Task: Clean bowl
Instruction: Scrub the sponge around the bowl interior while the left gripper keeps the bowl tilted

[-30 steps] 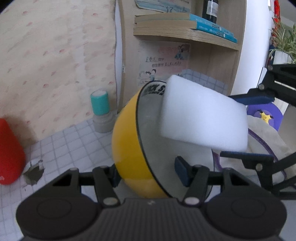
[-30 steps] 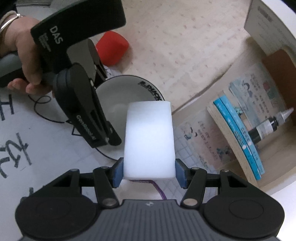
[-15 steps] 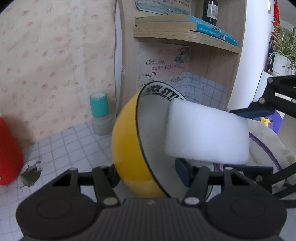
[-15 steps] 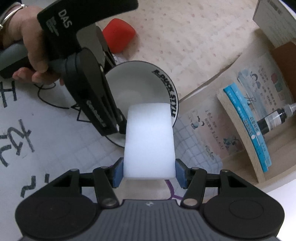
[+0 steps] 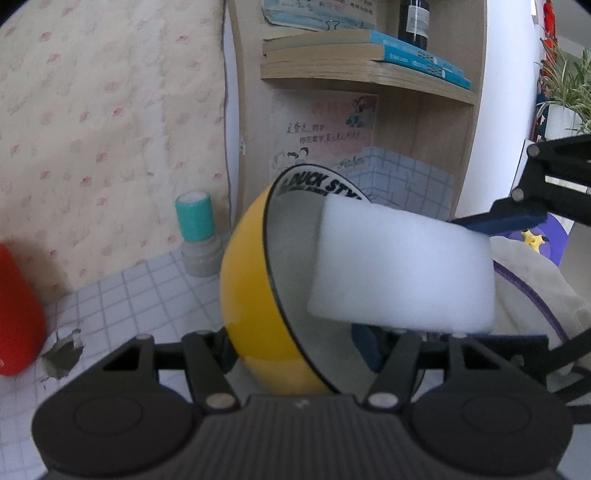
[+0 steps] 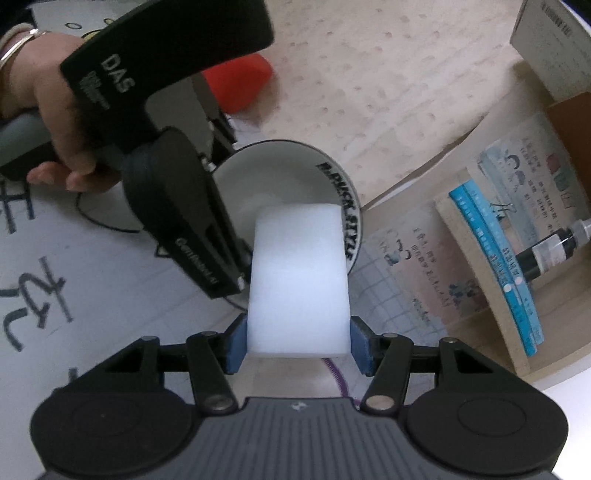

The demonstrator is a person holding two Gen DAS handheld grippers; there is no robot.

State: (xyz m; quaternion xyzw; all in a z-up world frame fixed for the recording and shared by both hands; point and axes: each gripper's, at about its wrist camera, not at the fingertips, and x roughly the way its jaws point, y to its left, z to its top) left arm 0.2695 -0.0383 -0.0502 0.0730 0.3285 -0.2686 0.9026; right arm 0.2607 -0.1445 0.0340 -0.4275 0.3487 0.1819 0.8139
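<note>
The right gripper [image 6: 297, 345] clamps a white sponge [image 6: 301, 277], its far end inside the tilted yellow bowl [image 5: 251, 295]. The left gripper [image 5: 295, 350] grips the bowl's rim above the checked tabletop [image 5: 122, 295].

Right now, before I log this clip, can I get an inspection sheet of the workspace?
Surface: white grid-patterned covering, torn at one spot; handwritten sheet nearer the person.
Job's things: yellow bowl tipped on its side, white inside; white sponge block with its far end inside the bowl.
Clutter: red object, teal-capped stamp, purple-edged cloth.
Grippers: left gripper closed across the bowl's rim; right gripper shut on the sponge block; a hand holds the left one.
Cables: nothing seen.
Surroundings: wooden shelf with books and a dark bottle, drawing, plant.
</note>
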